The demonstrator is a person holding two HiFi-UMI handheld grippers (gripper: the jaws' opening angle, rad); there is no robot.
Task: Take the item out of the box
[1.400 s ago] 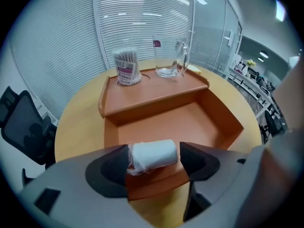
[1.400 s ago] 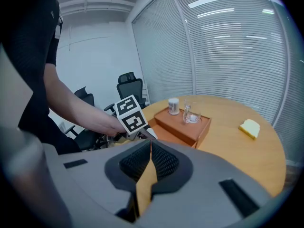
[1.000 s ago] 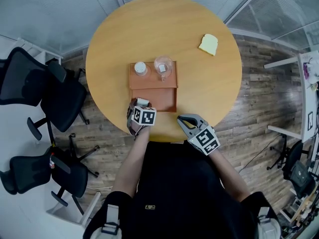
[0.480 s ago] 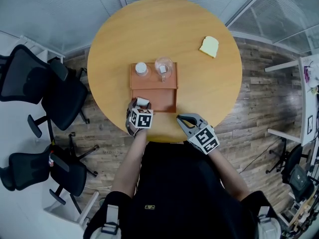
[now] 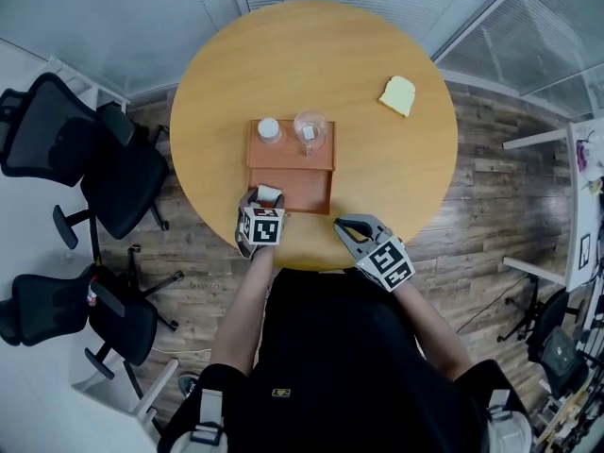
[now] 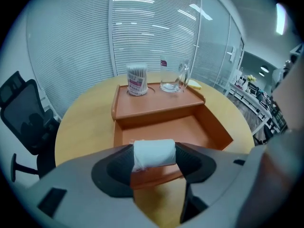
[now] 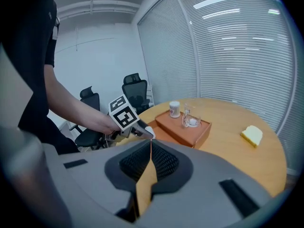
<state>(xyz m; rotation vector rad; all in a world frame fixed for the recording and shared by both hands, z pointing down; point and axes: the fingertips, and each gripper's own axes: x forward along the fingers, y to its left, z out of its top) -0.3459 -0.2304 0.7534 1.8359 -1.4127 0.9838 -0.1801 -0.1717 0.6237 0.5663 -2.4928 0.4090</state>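
Observation:
A small white roll (image 6: 153, 153) is clamped between the pads of my left gripper (image 6: 154, 159), just above the near rim of the orange box (image 6: 167, 127). In the head view the same roll (image 5: 269, 193) shows at the box's near left corner (image 5: 316, 194), in front of the left gripper's marker cube. My right gripper (image 5: 342, 225) hovers over the table's near edge, right of the box, its jaws closed together with nothing between them (image 7: 150, 148).
On the box's raised back shelf stand a jar of cotton swabs (image 5: 269, 130) and a glass mug (image 5: 309, 128). A yellow sponge (image 5: 397, 95) lies at the round table's far right. Black office chairs (image 5: 113, 177) stand off the left side.
The left gripper has turned slightly about its own axis, still holding the white roll over the box's near rim. The right gripper has stayed where it was.

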